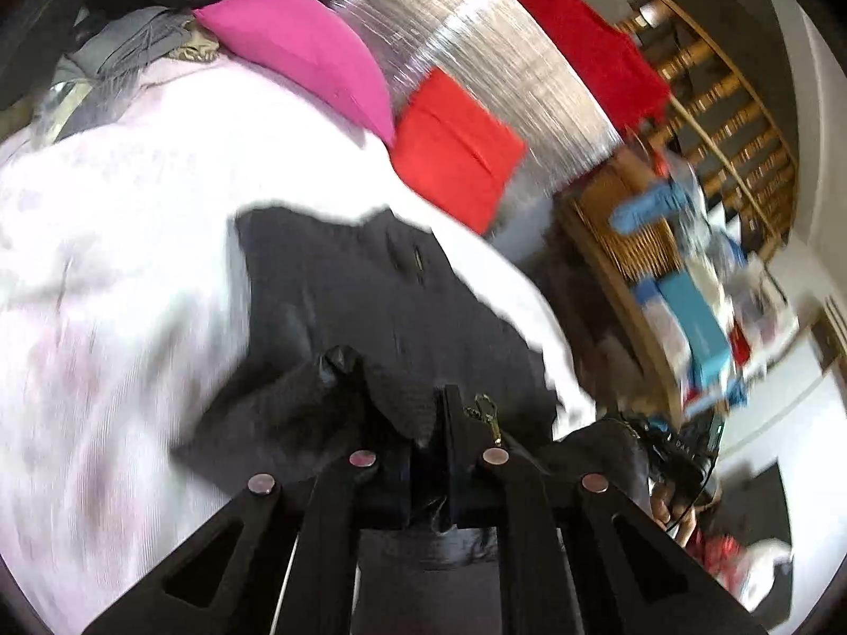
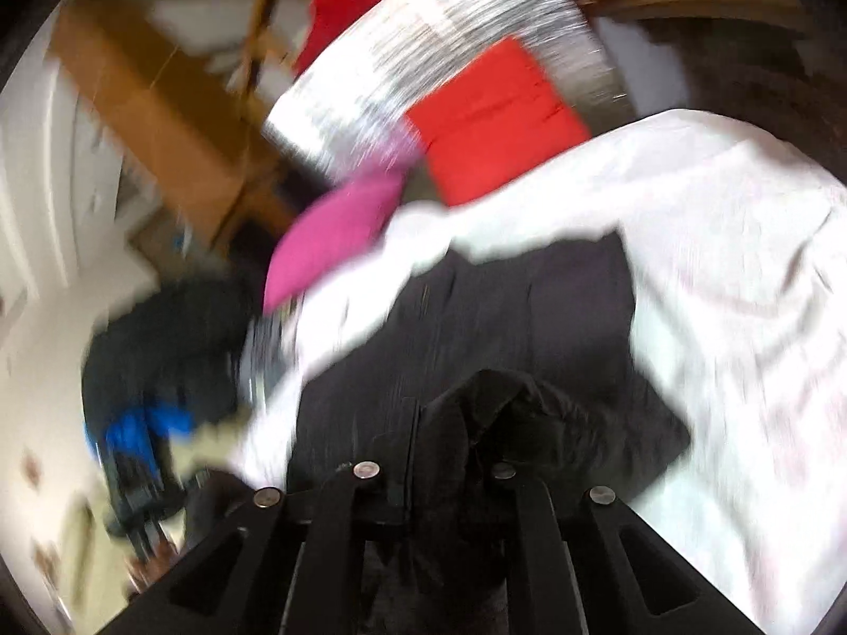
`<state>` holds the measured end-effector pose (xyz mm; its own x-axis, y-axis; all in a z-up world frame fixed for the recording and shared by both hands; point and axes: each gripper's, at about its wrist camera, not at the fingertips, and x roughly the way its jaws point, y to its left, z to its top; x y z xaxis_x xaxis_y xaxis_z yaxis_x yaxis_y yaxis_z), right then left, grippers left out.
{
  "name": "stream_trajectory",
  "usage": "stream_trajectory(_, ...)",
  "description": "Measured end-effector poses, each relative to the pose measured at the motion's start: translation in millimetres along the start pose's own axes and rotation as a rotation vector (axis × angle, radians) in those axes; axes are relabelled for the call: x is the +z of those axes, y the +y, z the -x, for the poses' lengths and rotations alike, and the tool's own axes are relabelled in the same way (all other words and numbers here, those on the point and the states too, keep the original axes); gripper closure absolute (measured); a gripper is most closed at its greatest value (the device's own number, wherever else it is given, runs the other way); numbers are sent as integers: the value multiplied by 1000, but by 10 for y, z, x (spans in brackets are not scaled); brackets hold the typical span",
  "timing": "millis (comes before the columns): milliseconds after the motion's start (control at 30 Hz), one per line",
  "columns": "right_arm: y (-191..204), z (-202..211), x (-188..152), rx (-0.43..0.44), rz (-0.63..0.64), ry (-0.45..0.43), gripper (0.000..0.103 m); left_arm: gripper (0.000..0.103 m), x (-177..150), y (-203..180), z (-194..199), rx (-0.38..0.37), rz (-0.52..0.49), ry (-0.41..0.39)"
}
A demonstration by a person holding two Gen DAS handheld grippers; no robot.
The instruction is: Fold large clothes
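A large black garment lies on a pale pink bedsheet. My left gripper is shut on a bunched edge of the black garment, beside a small brass zip pull. In the right wrist view the same garment spreads over the sheet, and my right gripper is shut on another bunched edge of it. Both views are blurred by motion.
A pink pillow, a red pillow and a silver striped cushion lie at the bed's far end. A wooden railing and a cluttered wicker shelf stand beside the bed. A dark bag with blue lies off the bed's edge.
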<state>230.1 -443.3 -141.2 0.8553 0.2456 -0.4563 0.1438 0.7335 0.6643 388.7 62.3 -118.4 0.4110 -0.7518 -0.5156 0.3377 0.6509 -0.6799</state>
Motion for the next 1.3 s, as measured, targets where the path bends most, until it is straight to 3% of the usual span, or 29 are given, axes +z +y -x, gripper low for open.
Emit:
stream_trajectory(67, -283, -199, 376, -5, -87, -32, 92, 93, 357, 172, -257, 36, 34, -34)
stream_trajectory(133, -638, -651, 714, -23, -195, -36, 92, 92, 726, 436, -625, 47, 95, -51)
stream_trajectory(167, -788, -858, 803, -29, -235, -29, 92, 92, 854, 602, -769, 62, 123, -37)
stream_trajectory(233, -1112, -1346, 889, -20, -352, 14, 91, 92, 1009, 839, -1305, 161, 161, 30)
stream_trajectory(300, -1399, -1777, 840, 3, -473, 74, 89, 92, 1017, 1011, -1610, 217, 157, 63)
stream_trajectory(400, -1710, -2032, 783, 158, -583, 60, 89, 90, 978, 1253, -1758, 145, 214, 36)
stream_trajectory(600, -1769, -1959, 769, 301, -666, 56, 82, 86, 916, 1465, -1667, 11, 373, 21)
stream_trajectory(633, -1731, -1898, 762, 304, -666, 51, 76, 77, 965, 1386, -1674, 5, 399, 12)
stream_trajectory(667, -1675, -1810, 760, 308, -663, 41, 71, 59, 954, 1363, -1579, 0, 421, -10)
stream_trajectory(700, -1648, -1701, 763, 315, -661, 25, 46, 46, 942, 1303, -1413, -6, 424, -69)
stream_trajectory(733, -1629, -1595, 761, 322, -657, 6, 13, 20, 926, 1238, -1243, 11, 416, -142)
stream_trajectory(767, -1560, -1416, 765, 319, -642, -50, 6, 9, 916, 1140, -1087, 37, 407, -208)
stream_trajectory(800, -1498, -1216, 765, 306, -614, -124, 5, 9, 865, 1022, -833, 70, 384, -301)
stream_trajectory(833, -1453, -1084, 782, 308, -582, -164, 5, 9, 825, 939, -687, 79, 363, -332)
stream_trajectory(900, -1235, -873, 798, 303, -490, -143, 5, 9, 697, 751, -477, 111, 328, -337)
stream_trajectory(967, -1027, -808, 745, 301, -437, -99, 5, 9, 479, 577, -485, 150, 311, -294)
stream_trajectory(1067, -777, -837, 569, 256, -388, -23, 6, 9, 111, 570, -570, 138, 343, -209)
stream_trajectory(1167, -554, -939, 314, 132, -317, 59, 7, 9, -211, 565, -794, 187, 385, -107)
stream_trajectory(1300, -540, -1015, 0, 187, -406, 153, 7, 9, -377, 427, -883, 239, 343, -91)
